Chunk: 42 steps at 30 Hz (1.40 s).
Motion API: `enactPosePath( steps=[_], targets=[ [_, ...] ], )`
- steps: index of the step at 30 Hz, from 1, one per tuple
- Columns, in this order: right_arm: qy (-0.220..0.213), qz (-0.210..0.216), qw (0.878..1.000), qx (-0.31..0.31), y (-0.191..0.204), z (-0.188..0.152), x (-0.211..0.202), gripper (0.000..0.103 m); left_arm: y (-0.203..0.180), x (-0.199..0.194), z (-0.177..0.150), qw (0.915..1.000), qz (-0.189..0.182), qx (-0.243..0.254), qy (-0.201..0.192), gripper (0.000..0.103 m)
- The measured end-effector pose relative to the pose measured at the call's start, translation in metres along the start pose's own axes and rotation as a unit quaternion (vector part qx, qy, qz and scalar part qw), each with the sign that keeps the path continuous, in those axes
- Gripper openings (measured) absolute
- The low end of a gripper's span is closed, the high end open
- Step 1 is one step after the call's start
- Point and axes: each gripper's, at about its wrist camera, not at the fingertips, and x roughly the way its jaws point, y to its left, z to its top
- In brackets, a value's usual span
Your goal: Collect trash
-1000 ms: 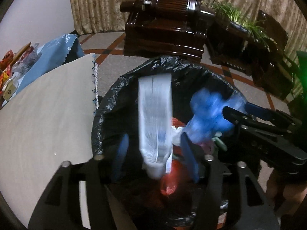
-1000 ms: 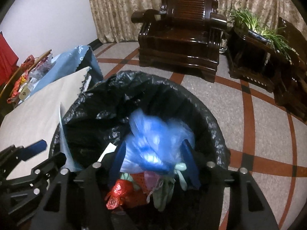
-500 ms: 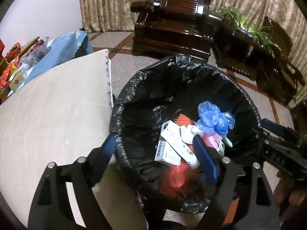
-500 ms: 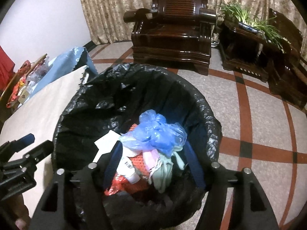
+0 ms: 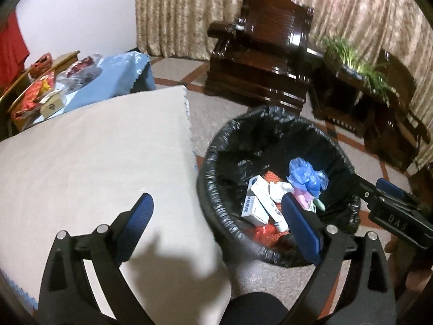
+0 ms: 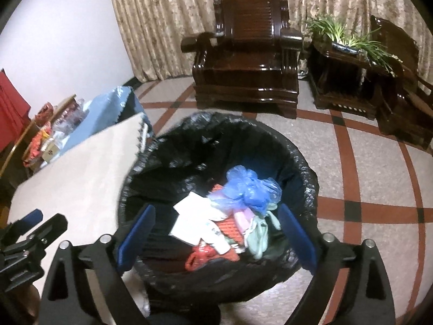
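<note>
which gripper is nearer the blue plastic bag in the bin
Right. The right gripper hangs open directly over the bin, with the blue plastic bag just ahead between its fingers. The left gripper, also open, straddles the bin's table-side rim, off to the bag's side.

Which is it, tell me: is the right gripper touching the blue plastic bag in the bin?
Apart. In the right wrist view the right gripper, jaws just opened wide, holds nothing; the blue plastic bag lies on the trash in the bin.
</note>
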Motion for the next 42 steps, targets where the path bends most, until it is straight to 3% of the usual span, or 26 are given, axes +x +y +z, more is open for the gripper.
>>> enactPosePath(
  steps=[10,18,23,26,34,42],
  targets=[
    [-0.056,-0.001,0.998,-0.026,0.054,-0.005,-0.082,0.097,0.058,-0.098,-0.012,0.9970,0.046,-0.026,-0.056,0.095],
    [-0.087,-0.020,0.995,-0.054,0.115,-0.020,-0.159,0.097,0.107,-0.183,-0.033,0.9889,0.098,-0.058,-0.095,0.095],
    [-0.108,0.011,0.991,-0.079,0.142,-0.034,-0.197,0.097,0.135,-0.240,-0.047,0.9794,0.137,-0.084,-0.123,0.095],
    [-0.128,0.007,0.988,-0.089,0.153,-0.039,-0.219,0.097,0.143,-0.271,-0.055,0.9722,0.156,-0.098,-0.145,0.095],
    [-0.167,0.032,0.983,-0.070,0.162,-0.053,-0.277,0.097,0.151,-0.352,-0.079,0.9503,0.210,-0.124,-0.193,0.095],
    [-0.211,0.013,0.976,-0.053,0.165,-0.079,-0.322,0.097,0.146,-0.408,-0.107,0.9352,0.233,-0.143,-0.226,0.095]
  ],
)
